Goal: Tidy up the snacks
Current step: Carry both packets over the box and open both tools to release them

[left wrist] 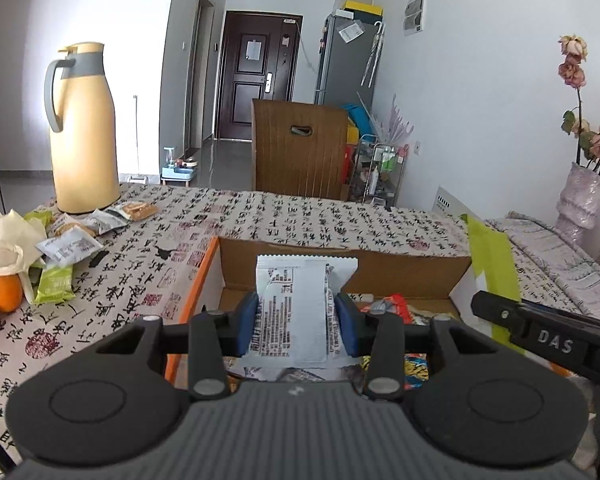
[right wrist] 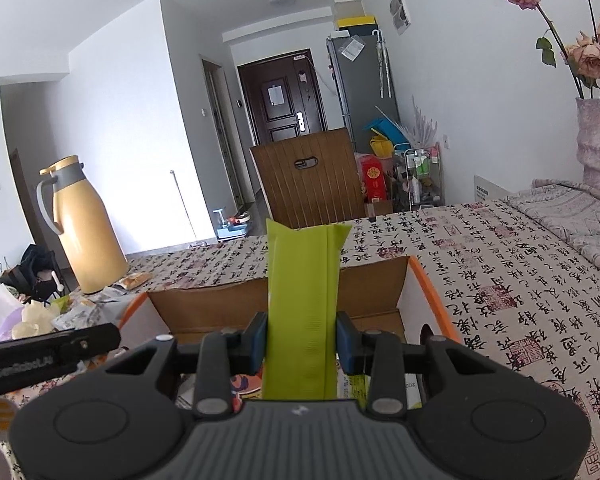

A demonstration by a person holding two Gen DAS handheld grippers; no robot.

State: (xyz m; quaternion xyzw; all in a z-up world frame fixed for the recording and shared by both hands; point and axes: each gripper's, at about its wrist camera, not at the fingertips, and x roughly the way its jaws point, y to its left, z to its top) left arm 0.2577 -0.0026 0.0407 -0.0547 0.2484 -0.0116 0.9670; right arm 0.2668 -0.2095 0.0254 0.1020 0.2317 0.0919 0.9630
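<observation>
Tongs [left wrist: 296, 322] over box [left wrist: 404, 270] (thermos [left wrist: 83, 128] left)

A tall yellow thermos jug [left wrist: 85, 128] with a grey handle and collar was seen standing upright on a tablecloth printed with black calligraphy and red seals [left wrist: 308, 216]. Two oranges [left wrist: 2, 292] were seen at the cloth's left edge, beside crumpled cream paper [left wrist: 8, 244]. A brown slatted wooden chair back [right wrist: 308, 178] with a handle slot was seen behind the table, and dried pink roses [right wrist: 592, 52] were held in a textured pinkish vase [right wrist: 598, 140] at the right.
</observation>
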